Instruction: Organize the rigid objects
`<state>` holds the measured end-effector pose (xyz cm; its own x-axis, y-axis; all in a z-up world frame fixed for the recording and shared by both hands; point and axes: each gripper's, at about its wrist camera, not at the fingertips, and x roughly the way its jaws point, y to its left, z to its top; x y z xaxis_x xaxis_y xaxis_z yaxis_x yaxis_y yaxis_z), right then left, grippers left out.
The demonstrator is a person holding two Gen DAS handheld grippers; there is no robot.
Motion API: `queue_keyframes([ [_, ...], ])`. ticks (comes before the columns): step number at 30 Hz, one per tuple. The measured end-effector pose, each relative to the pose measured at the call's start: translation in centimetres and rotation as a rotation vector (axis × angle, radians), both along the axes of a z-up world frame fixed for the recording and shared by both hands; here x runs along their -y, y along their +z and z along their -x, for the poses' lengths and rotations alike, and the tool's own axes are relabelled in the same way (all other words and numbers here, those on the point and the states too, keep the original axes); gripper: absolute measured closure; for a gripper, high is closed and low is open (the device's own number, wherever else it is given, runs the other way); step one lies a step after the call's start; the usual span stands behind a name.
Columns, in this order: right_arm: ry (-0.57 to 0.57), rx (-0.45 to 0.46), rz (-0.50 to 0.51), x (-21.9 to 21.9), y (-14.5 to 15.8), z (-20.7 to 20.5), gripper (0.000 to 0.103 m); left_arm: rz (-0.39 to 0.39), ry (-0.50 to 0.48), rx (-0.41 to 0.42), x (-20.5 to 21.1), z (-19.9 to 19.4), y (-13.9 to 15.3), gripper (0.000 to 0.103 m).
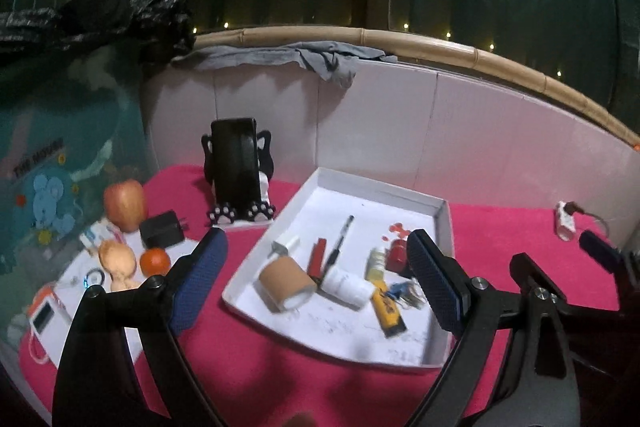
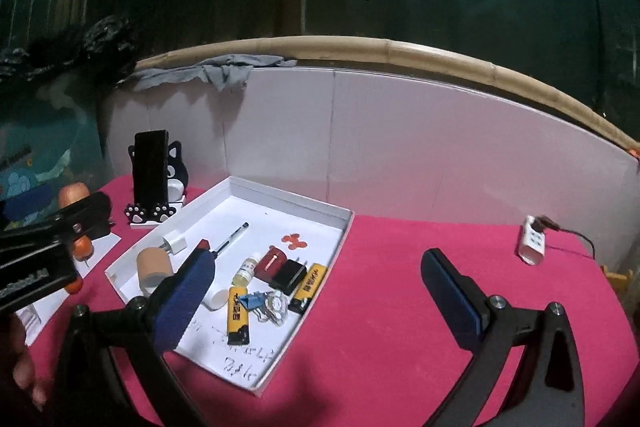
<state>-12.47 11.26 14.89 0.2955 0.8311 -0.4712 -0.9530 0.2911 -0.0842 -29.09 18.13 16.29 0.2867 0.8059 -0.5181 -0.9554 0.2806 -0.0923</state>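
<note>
Both grippers hang above the pink surface (image 2: 400, 287) with nothing in them. The left gripper (image 1: 316, 267) has its fingers wide apart, and so does the right gripper (image 2: 320, 291).

The white tray (image 1: 446, 223) already holds many small things. Left of it, a black charger (image 1: 162, 229) lies on a white sheet beside an apple (image 1: 125, 199) and a small orange (image 1: 155, 261).

I think the charger goes in next. Its two metal pins point toward the tray, and its long side seems to run the same way, though the view is blurry. To do it well, come down from above, squeeze the flat sides, and stay clear of the pins and the orange.
</note>
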Motion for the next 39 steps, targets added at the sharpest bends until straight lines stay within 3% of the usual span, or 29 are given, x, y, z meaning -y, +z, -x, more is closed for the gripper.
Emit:
queue_keyframes([
  [10,-0.034,-0.032,-0.072,4.3,1.5,-0.4,0.000,-0.019,-0.027,-0.062,3.7,-0.6,1.1,0.012],
  [13,-0.015,-0.101,-0.150,6.8,2.2,-1.5,0.000,-0.014,-0.026,-0.092,4.8,-0.9,1.1,0.012],
  [21,0.008,-0.238,-0.279,12.2,4.1,-4.3,0.000,-0.023,-0.041,-0.077,8.0,-0.9,1.4,0.012],
  [29,0.003,-0.254,-0.287,14.8,3.6,-4.7,0.000,-0.028,-0.015,-0.086,9.6,-0.4,1.4,0.012],
  [39,-0.029,-0.207,-0.302,17.6,3.0,-4.0,0.000,-0.028,-0.005,-0.092,11.6,0.8,1.1,0.012],
])
